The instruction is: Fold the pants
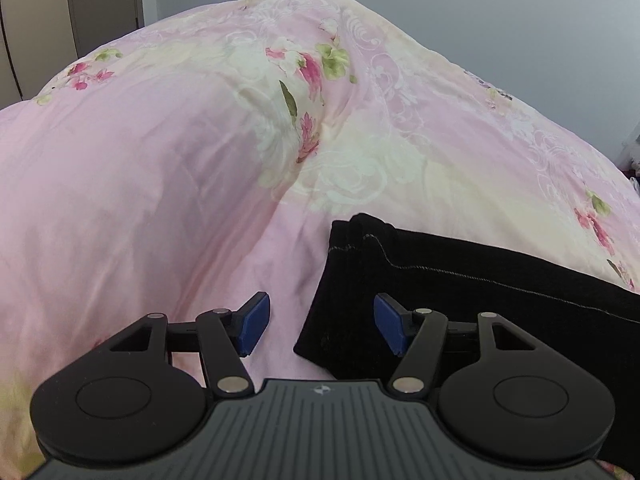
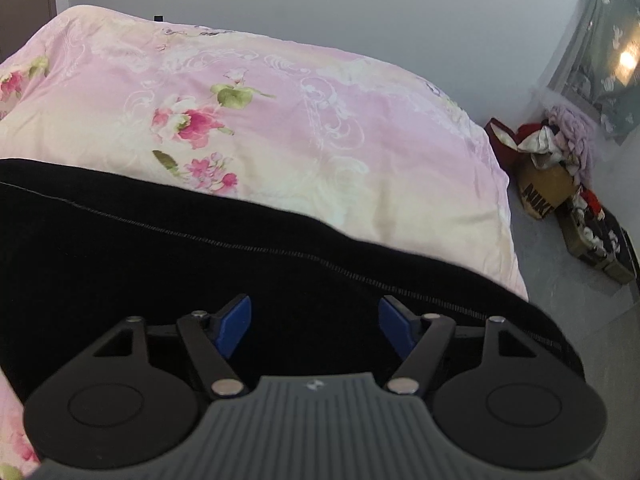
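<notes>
Black pants with a grey side seam lie flat on the pink floral bed cover. In the left wrist view their hem end sits at the lower middle. My left gripper is open just above that hem edge, which lies between its blue pads. In the right wrist view the pants stretch across the lower frame toward the bed's right edge. My right gripper is open and empty, low over the wider part of the pants.
The bed cover bulges up behind the pants. To the right of the bed, on the grey floor, stand a brown cardboard box and a pile of clothes. A wardrobe stands at the far left.
</notes>
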{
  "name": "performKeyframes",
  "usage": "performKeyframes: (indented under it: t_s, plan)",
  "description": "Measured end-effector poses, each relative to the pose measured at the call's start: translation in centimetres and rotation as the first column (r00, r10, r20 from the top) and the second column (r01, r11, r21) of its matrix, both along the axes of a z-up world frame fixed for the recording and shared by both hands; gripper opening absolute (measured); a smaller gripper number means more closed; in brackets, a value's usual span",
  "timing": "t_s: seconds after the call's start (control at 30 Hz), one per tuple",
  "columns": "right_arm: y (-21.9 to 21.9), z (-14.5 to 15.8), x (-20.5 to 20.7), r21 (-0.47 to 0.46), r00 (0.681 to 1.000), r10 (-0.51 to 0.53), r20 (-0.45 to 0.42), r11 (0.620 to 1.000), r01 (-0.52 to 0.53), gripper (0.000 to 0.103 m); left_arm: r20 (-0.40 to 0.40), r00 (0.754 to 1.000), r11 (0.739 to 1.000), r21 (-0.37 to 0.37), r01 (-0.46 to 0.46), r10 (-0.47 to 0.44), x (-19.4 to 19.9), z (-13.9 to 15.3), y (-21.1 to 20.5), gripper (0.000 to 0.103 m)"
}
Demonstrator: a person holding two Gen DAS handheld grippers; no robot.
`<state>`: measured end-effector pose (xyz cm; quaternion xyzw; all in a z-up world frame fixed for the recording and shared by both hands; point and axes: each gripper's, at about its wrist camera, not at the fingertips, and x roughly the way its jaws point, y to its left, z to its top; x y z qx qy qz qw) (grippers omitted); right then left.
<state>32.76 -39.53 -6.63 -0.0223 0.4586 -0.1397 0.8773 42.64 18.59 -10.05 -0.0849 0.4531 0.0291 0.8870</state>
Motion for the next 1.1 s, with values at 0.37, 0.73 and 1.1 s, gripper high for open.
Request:
performKeyframes:
  t_s: [0.37,0.73,1.1]
  plan:
    - [6.7,-2.6,-15.5,0.180,0.973,-0.218,0.074,0.963,0.202,0.074,0.052,0.985,0.985,0.051,0.163,-0.166,-4.4,-0.8,-7.6,0.068]
    - [9.8,-9.7,-19.6,0.340,0.911,-0.402,0.092,0.872,0.351,0.057,-0.017,0.995,0.989,0.104,0.101,-0.100,-1.5,-5.2,-9.3,0.063]
    - [9.7,-7.2,-21.4,0.320,0.943,-0.331,0.027,0.897,0.305,0.003,-0.101,0.991,0.971,0.213,0.106,-0.086,0.4,-7.0,-10.3,0.035]
